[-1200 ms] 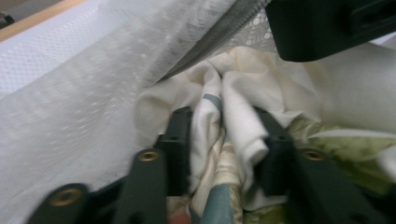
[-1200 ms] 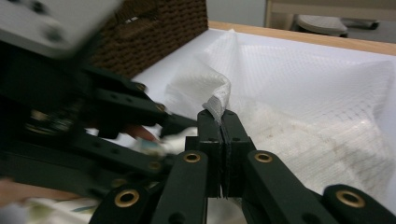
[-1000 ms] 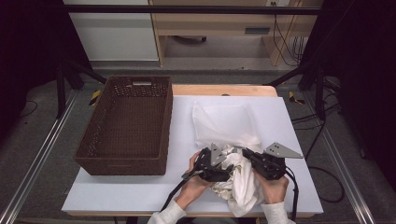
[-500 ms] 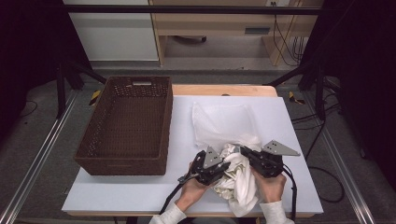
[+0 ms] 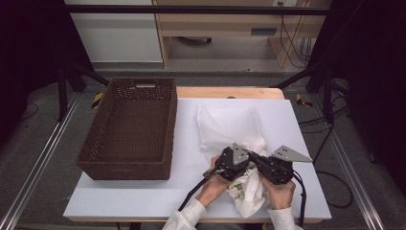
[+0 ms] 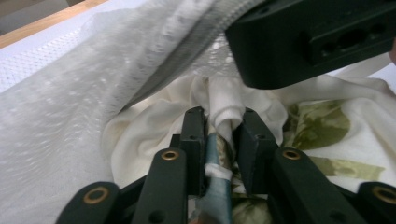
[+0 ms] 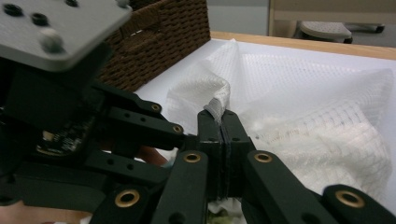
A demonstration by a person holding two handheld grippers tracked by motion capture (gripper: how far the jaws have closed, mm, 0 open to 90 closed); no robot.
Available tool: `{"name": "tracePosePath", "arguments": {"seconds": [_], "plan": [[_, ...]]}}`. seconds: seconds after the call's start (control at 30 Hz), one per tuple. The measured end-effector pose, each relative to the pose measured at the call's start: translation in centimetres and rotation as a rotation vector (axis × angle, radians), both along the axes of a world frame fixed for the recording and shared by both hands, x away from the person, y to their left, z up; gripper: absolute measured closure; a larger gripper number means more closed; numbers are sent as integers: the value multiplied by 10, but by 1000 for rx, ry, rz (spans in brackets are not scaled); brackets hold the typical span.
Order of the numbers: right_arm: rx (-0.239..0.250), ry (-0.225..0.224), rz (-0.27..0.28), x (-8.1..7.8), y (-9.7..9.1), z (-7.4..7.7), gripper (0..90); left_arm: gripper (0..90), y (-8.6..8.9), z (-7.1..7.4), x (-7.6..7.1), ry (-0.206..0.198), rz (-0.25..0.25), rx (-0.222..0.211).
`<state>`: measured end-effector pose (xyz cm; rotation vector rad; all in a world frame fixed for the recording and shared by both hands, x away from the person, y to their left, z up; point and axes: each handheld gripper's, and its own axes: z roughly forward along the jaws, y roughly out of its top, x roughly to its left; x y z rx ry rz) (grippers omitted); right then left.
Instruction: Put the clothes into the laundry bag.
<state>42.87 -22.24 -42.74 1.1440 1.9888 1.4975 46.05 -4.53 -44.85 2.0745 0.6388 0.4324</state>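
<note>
Jaws of the left tool point(image 6: 219, 123) have just been closing on the garment point(image 6: 224, 105); right tool point(image 7: 220, 122) pinches the mesh bag point(image 7: 299, 93) edge for stuffing.

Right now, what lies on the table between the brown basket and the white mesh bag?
Nothing: in the high view the strip of white table between the brown basket and the white mesh bag is bare.

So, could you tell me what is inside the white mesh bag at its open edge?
Cream cloth with a green leaf print bunches in the mesh bag mouth. The left gripper pinches a fold of it; the right gripper holds the bag's edge. Mesh hides whatever lies deeper.
</note>
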Motion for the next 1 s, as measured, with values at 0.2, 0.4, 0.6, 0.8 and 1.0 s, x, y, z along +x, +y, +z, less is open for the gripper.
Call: {"name": "tracePosePath", "arguments": {"seconds": [0.2,0.4,0.6,0.8,1.0], "plan": [[-32,1,-9,0,4,-4,892,376,20,11,-10,18,34,-59],[-44,9,-3,0,5,-4,892,238,50,16,-30,-9,40,-12],[-50,1,-6,1,8,-3,892,310,57,-12,-17,172,24,-98],[-56,6,-5,3,11,-4,892,719,40,-15,-17,145,-9,-117],[-18,-5,-5,1,6,1,893,772,30,2,-26,57,-39,-112]]}}
